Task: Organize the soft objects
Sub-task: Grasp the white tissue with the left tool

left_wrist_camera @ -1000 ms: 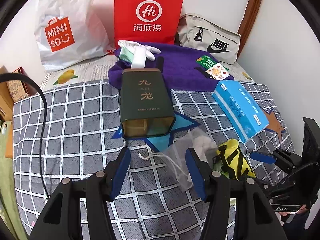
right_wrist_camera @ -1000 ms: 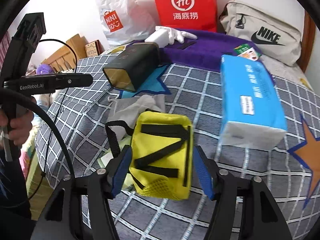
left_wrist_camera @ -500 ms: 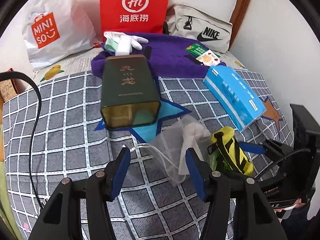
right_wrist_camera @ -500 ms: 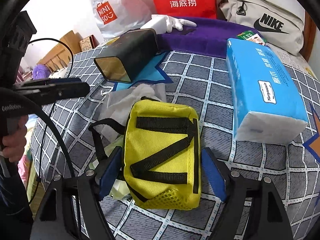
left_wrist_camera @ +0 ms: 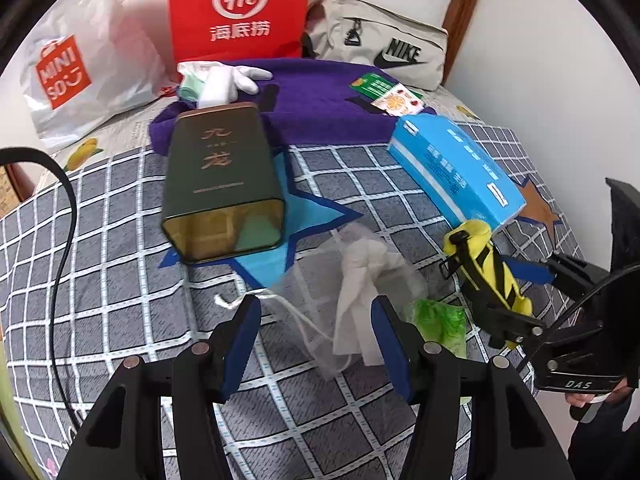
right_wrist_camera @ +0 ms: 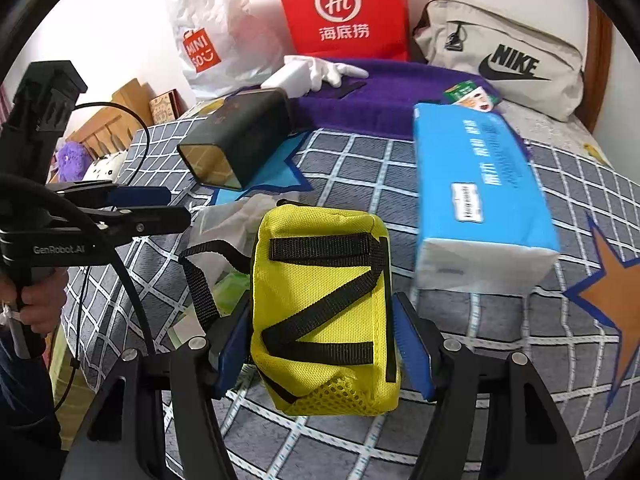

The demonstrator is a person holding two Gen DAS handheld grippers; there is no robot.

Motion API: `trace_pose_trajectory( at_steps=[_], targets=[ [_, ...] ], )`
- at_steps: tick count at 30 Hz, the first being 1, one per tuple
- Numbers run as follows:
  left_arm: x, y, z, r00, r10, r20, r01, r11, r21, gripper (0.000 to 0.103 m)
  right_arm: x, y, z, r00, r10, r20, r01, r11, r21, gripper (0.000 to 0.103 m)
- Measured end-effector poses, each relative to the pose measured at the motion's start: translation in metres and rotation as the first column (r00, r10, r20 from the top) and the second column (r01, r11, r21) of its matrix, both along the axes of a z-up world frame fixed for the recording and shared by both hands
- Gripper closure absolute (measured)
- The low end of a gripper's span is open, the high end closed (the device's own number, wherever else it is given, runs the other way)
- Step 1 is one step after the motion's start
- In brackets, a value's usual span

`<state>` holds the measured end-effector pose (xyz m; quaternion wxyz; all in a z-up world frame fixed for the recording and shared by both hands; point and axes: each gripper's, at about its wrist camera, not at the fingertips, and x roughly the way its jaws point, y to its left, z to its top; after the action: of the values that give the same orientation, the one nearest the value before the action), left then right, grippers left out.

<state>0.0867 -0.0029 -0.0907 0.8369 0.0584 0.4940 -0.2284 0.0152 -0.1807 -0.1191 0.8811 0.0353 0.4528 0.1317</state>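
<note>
We hold the right gripper [right_wrist_camera: 324,344] around the yellow pouch [right_wrist_camera: 324,308], one blue pad on each flank. Its jaws are closing; the left pad sits against the fabric, while a thin gap appears to remain at the right pad, so we judge the grip not yet firm. The pouch is taken across its narrow width, which lets the straps hang free and keeps the mesh end clear of the pads. The left view shows the pouch tilted, its upper end just beside the blue tissue pack [left_wrist_camera: 456,168].

We keep the left gripper [left_wrist_camera: 316,324] open and empty, angled down over the mesh bag [left_wrist_camera: 360,280], which lies on the checked bedspread [left_wrist_camera: 100,264] with its white drawstring [left_wrist_camera: 280,312] trailing toward the left pad. The bag holds crumpled white tissue and lies between the pouch and the green tin [left_wrist_camera: 224,184]. A green packet [left_wrist_camera: 440,320] lies just beside it, partly under the pouch.

The tin lies on its side with its open mouth toward us, which would let soft items slide in; whether it is the intended container we cannot tell. The purple towel [left_wrist_camera: 320,108] and white glove [left_wrist_camera: 232,80] lie well behind, near the red bag [left_wrist_camera: 240,8].
</note>
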Motion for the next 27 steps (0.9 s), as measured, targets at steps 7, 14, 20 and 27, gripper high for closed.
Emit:
trace_pose_trajectory(
  at_steps=[7, 14, 20, 27],
  targets=[
    [0.003, -0.02, -0.01, 0.998, -0.059, -0.007, 0.059, 0.998, 0.009, 0.048, -0.013, -0.014, 0.005, 1.0, -0.015, 0.013, 0.015, 1.0, -0.01, 0.038],
    [0.005, -0.043, -0.013, 0.992, -0.12, 0.034, 0.119, 0.992, 0.043, 0.048, -0.023, -0.014, 0.011, 0.999, -0.019, 0.033, 0.019, 1.0, -0.01, 0.038],
    [0.011, -0.057, -0.025, 0.985, -0.159, 0.063, 0.151, 0.982, 0.114, 0.058, -0.028, -0.011, 0.008, 1.0, -0.008, 0.024, 0.009, 1.0, -0.011, 0.038],
    [0.015, -0.06, -0.034, 0.985, -0.166, 0.055, 0.158, 0.98, 0.117, 0.08, -0.03, -0.015, 0.004, 1.0, -0.02, 0.009, 0.02, 1.0, 0.007, 0.038]
  ],
)
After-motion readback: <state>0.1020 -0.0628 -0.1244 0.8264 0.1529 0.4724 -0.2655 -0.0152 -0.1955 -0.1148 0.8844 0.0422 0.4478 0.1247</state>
